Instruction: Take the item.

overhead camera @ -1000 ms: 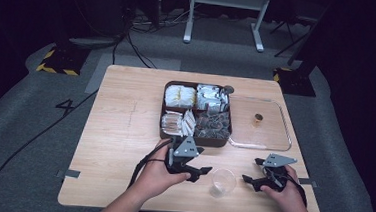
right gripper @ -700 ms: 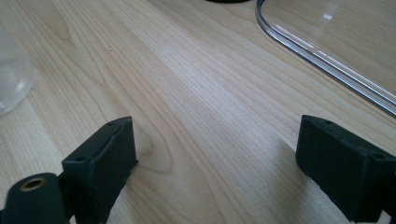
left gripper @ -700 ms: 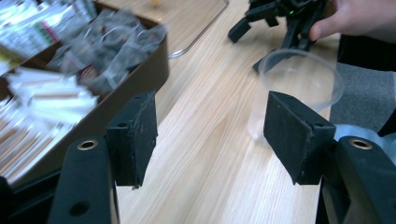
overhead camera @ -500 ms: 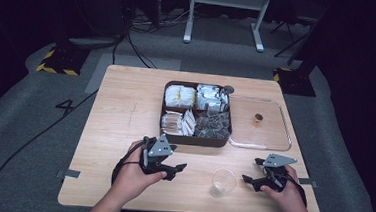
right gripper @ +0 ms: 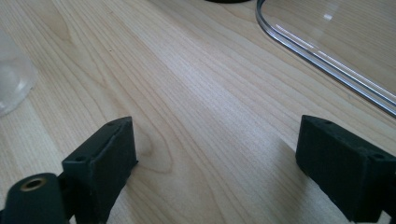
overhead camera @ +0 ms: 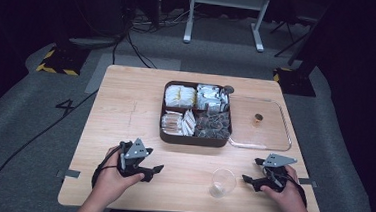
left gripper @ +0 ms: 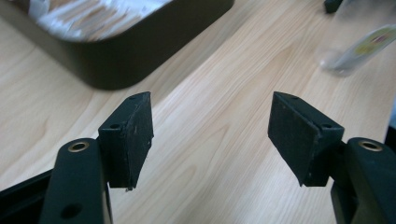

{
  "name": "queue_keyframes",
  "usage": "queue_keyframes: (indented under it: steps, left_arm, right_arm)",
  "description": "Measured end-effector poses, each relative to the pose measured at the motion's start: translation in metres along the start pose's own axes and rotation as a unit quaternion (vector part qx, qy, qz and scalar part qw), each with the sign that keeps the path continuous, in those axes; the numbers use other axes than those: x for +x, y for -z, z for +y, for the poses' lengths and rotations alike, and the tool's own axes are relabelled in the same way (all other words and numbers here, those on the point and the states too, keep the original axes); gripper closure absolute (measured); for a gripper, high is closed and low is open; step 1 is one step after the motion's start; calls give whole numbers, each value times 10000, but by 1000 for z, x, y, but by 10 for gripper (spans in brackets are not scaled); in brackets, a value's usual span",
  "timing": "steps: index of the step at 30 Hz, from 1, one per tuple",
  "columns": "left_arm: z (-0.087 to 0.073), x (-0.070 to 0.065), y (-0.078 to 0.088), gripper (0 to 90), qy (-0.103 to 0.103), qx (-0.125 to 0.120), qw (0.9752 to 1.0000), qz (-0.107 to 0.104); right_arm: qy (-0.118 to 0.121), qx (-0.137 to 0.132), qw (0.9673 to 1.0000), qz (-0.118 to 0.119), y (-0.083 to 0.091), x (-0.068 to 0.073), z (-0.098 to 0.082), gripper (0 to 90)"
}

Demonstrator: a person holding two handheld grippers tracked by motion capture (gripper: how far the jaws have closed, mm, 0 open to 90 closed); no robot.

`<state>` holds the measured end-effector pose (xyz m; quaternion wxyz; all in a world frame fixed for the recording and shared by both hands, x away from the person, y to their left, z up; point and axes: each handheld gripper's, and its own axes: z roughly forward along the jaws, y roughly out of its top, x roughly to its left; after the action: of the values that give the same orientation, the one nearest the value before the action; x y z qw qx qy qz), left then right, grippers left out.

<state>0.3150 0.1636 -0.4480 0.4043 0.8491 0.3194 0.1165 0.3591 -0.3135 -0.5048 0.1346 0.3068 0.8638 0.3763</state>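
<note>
I have my left gripper (overhead camera: 152, 170) low over the table (overhead camera: 125, 111) near its front edge, toward the front left corner, with its jaws standing apart and nothing between them but bare wood; they have just been opening a little wider. In the left gripper view the dark tray (left gripper: 140, 51) sits just ahead and to the left of the jaws, and the clear plastic cup (left gripper: 359, 44) is off to the upper right with what looks like a small packet inside it. My right gripper (overhead camera: 252, 180) is near the front right corner, jaws also wide apart and holding nothing, pointing toward the cup from the other side. From the high view, the cup (overhead camera: 222, 182) stands upright near the front edge, between the two grippers, closer to the right one and touching neither. The tray (overhead camera: 194, 136) lies at the middle of the table toward the far edge, split into four compartments filled with packets and sachets. Its clear lid (overhead camera: 273, 142) lies flat just beside the tray on the right, toward the right edge, knob up. In the right gripper view the lid's rounded corner (right gripper: 317, 51) is ahead and the cup's edge (right gripper: 14, 79) shows at the left.
</note>
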Motion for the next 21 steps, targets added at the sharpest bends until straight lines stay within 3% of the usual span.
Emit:
queue_keyframes:
  steps: [8,14,21]
  left_arm:
    - [-23,14,-1,308,274,275,9990,210]
    - [-35,17,-4,303,610,616,9960,230]
    - [-47,20,-8,283,552,967,9925,504]
  right_arm:
    - [0,0,10000,0,0,0,0,124]
    - [-1,-3,10000,0,0,0,0,124]
    - [-1,-3,10000,-1,0,0,0,124]
